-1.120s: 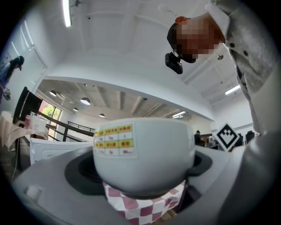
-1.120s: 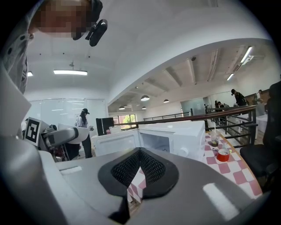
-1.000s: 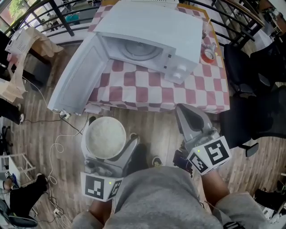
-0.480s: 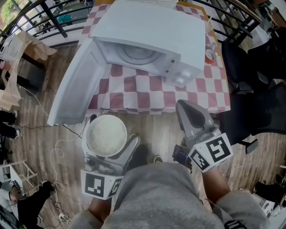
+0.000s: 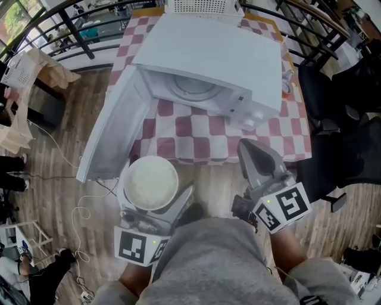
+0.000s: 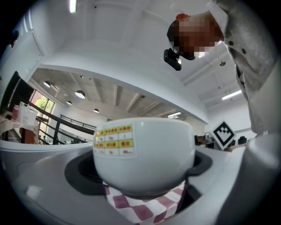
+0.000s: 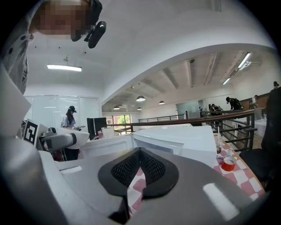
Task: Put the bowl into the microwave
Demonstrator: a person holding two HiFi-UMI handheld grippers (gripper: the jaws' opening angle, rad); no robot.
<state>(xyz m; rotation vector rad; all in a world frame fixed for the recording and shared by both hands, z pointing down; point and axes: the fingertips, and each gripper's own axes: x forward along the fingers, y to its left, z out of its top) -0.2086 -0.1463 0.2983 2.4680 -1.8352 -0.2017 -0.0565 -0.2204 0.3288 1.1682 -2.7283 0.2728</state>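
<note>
A white bowl (image 5: 150,182) with something pale inside sits between the jaws of my left gripper (image 5: 153,199), which is shut on it, just in front of the table's near edge. In the left gripper view the bowl (image 6: 145,158) fills the centre and carries a yellow and red sticker. The white microwave (image 5: 208,59) stands on the checkered table (image 5: 190,134); its door (image 5: 113,134) hangs open to the left and the cavity with its turntable (image 5: 190,89) shows. My right gripper (image 5: 249,149) is shut and empty, right of the bowl; it faces the microwave (image 7: 175,136).
A red cup (image 7: 228,163) and small bottles stand on the table's right side. Black chairs (image 5: 333,89) are at the right. Dark railings (image 5: 71,24) run behind the table, a white basket (image 5: 202,6) sits at its far end, and cables (image 5: 89,196) lie on the wooden floor.
Table and microwave have come nearer in the head view. The bowl in my left gripper has moved up to the table's front edge, below the open door. The right gripper kept its place.
</note>
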